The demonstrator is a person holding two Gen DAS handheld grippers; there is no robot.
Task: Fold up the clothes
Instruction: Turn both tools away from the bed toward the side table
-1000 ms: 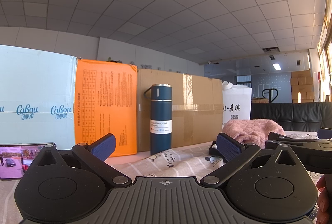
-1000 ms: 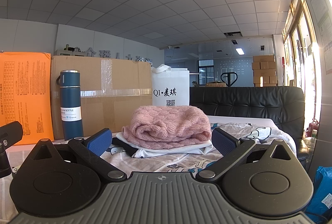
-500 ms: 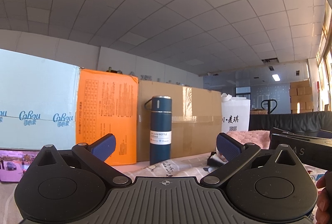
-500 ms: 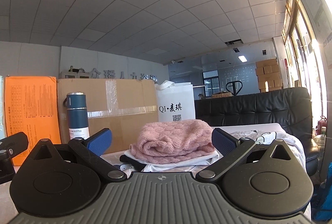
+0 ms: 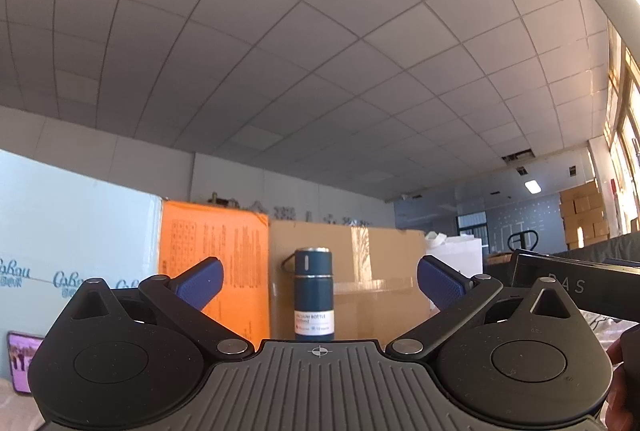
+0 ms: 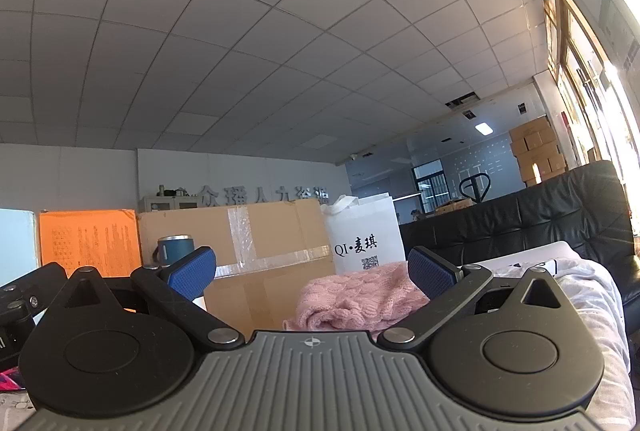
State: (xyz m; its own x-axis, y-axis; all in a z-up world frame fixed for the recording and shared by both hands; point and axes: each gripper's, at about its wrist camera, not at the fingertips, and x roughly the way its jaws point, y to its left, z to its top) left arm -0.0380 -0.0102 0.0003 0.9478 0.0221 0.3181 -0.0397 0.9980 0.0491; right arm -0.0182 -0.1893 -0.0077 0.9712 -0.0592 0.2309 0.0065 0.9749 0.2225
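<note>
At the far left of the left wrist view a phone [image 5: 22, 359] with a lit screen leans low against a pale blue printed carton [image 5: 76, 243], and beside that stands an orange board [image 5: 240, 255]. The left tool [image 5: 319, 281] is tilted upward so that ceiling fills most of its view; its blue pads [image 5: 200, 281] are spread wide with nothing between them. Straight ahead, framed in the gap, a dark blue vacuum bottle [image 5: 313, 297] stands upright in front of a taped cardboard box [image 5: 380, 271]. No clothing shows in this view, and the other tool's black body crosses the right edge. In the right wrist view, the bottle and box sit to the left, a white paper bag [image 6: 366, 235] stands behind, and the right tool [image 6: 311, 273] also has its blue pads [image 6: 430, 277] wide apart and empty. The pink knitted sweater [image 6: 356, 301] lies bundled just ahead of this tool, low between the pads and a little toward the right one, resting on the surface with its bulk running across the view from left to right. A pale printed cloth [image 6: 580, 283] drapes down at the right, before a black sofa [image 6: 540, 219]. Judging from this, the right tool is the nearer to the sweater, and it would have to tip down and forward to reach it, while the left would need to swing rightward.
</note>
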